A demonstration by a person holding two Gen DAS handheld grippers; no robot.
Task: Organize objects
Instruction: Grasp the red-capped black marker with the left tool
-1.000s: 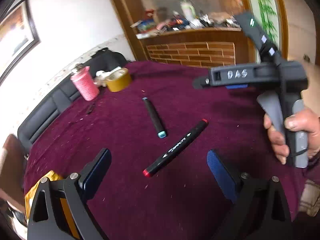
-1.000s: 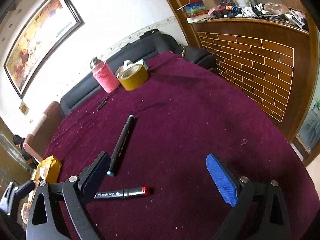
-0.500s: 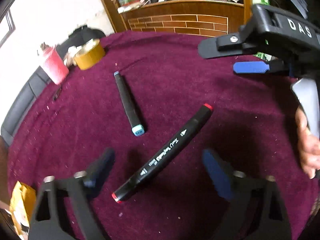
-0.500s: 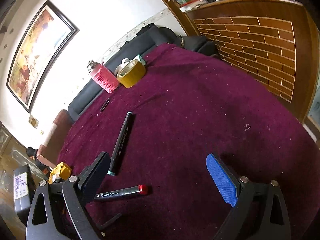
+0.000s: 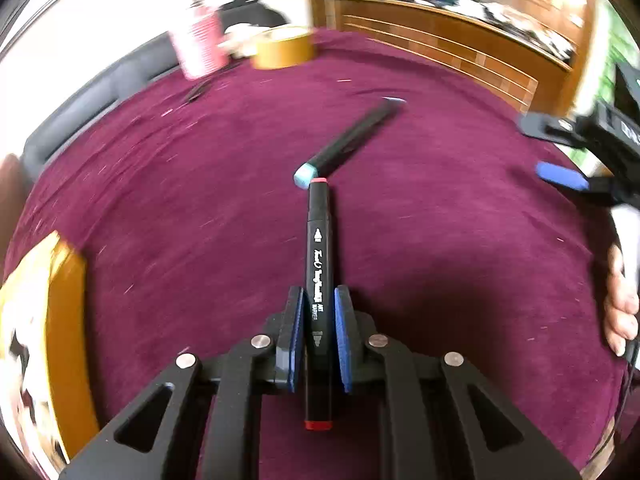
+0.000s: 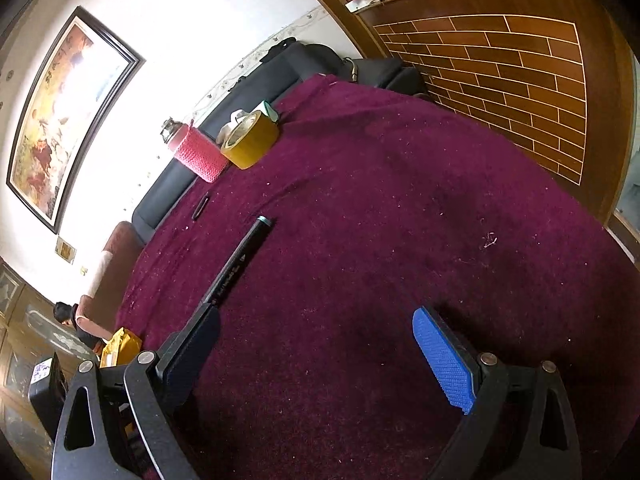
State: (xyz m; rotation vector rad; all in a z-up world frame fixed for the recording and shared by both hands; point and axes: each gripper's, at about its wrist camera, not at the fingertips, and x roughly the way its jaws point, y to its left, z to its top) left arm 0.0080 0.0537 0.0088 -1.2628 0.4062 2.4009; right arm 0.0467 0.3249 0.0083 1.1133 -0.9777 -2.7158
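My left gripper [image 5: 318,320] points forward and down, its blue pads [image 5: 343,328] drawn in tight with only a narrow gap between them, clamped on a marker [image 5: 319,264]. My right gripper [image 6: 320,344] is spread wide, both fingers apart with nothing between them. In the left view my right hand [image 5: 622,304] wraps the right gripper's handle at the far right edge.

Right gripper [image 6: 316,354] agape over cloth [image 6: 400,220]; marker [image 6: 240,260] beside
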